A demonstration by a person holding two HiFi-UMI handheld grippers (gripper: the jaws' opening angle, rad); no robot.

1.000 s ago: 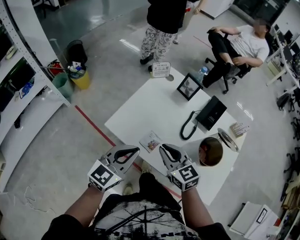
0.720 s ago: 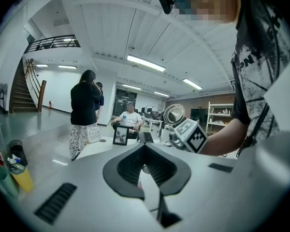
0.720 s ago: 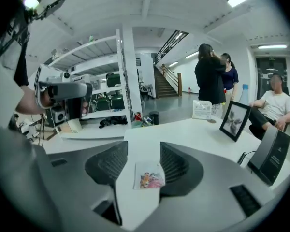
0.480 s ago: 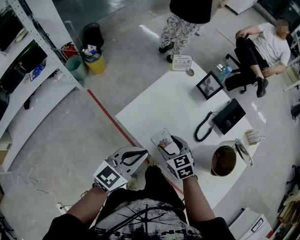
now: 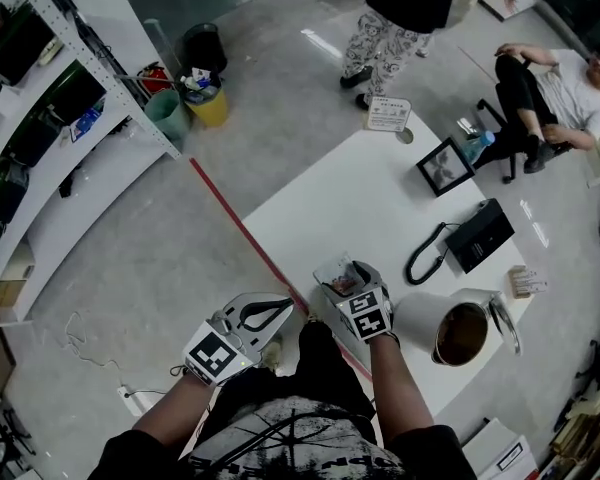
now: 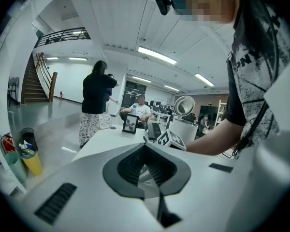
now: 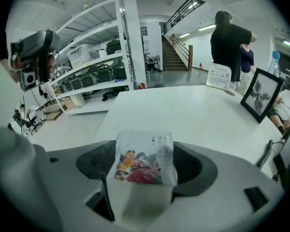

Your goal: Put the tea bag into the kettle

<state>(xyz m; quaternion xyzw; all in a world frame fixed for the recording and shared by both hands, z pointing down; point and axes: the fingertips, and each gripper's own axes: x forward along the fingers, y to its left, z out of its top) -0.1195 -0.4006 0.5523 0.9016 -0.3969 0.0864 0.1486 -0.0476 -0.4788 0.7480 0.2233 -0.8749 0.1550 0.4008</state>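
The tea bag (image 5: pixel 337 278), a flat white packet with a colourful print, lies at the near edge of the white table (image 5: pixel 360 208). My right gripper (image 5: pixel 346 282) is over it. In the right gripper view the tea bag (image 7: pixel 144 159) sits between the two dark pads, and my right gripper (image 7: pixel 145 170) is opening, its pads wide apart. The white kettle (image 5: pixel 458 330) stands to the right with its lid flipped back; it also shows in the left gripper view as the kettle (image 6: pixel 184 124). My left gripper (image 5: pixel 264 314) hangs off the table, shut and empty.
On the table are a black telephone (image 5: pixel 482 236) with a coiled cord, a picture frame (image 5: pixel 444 166), a sign card (image 5: pixel 388 114) and a small box (image 5: pixel 526 281). One person stands (image 5: pixel 410 8) and one sits (image 5: pixel 555 78) beyond it. Shelving (image 5: pixel 50 118) and bins (image 5: pixel 195 93) stand at left.
My right gripper moved forward over the tea bag and its jaws spread from shut to wide around it. The left gripper stayed shut beside the table edge.
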